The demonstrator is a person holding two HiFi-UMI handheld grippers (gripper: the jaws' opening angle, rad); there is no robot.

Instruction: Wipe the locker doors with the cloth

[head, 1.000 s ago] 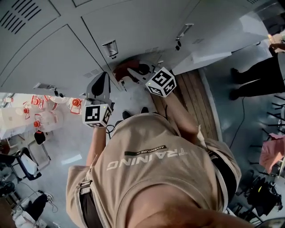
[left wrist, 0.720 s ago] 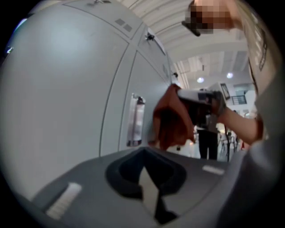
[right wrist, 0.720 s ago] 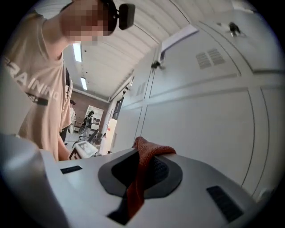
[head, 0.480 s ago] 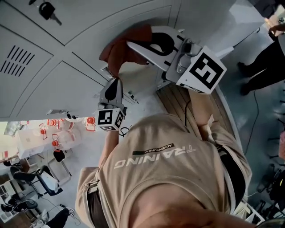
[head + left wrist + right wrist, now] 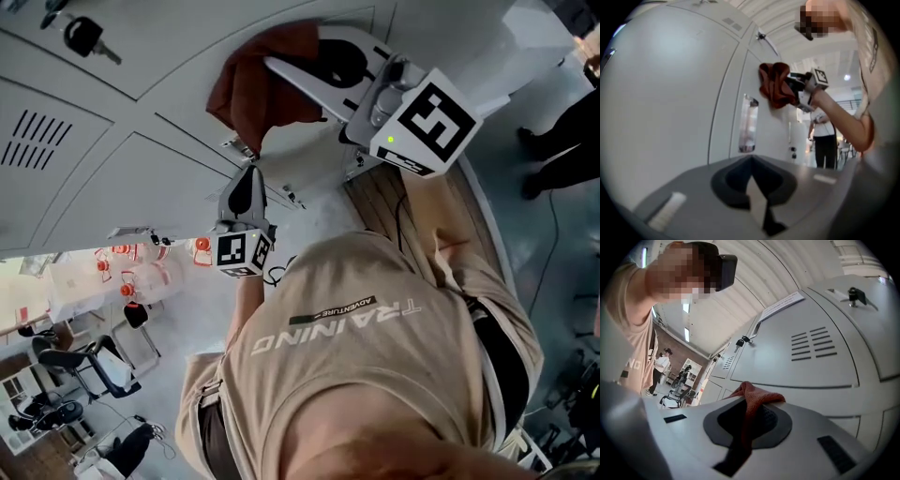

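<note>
Head view: the right gripper is raised to the bank of grey locker doors, its jaws closed on a rust-red cloth. The bunched cloth lies against a door face, just beside a seam between doors. The right gripper view confirms the grip: a fold of cloth is pinched between the jaws and stands up past the tips toward a vented door.

The left gripper hangs lower, beside the lockers and apart from the cloth. In its own view the jaws are together with nothing between them.

Progress, as a judgement: the wipe looks under way on one upper door. No door shows a wet streak or a clean patch, so what is already done cannot be told. Several doors are in view, so much seems left.

Obstacles on the doors: a key sticking out of a lock, vent slots, and a reflective strip on a lower door. The cloth could snag on the key.

Surroundings: red-capped bottles on a table, a black chair, and a bystander well apart.
</note>
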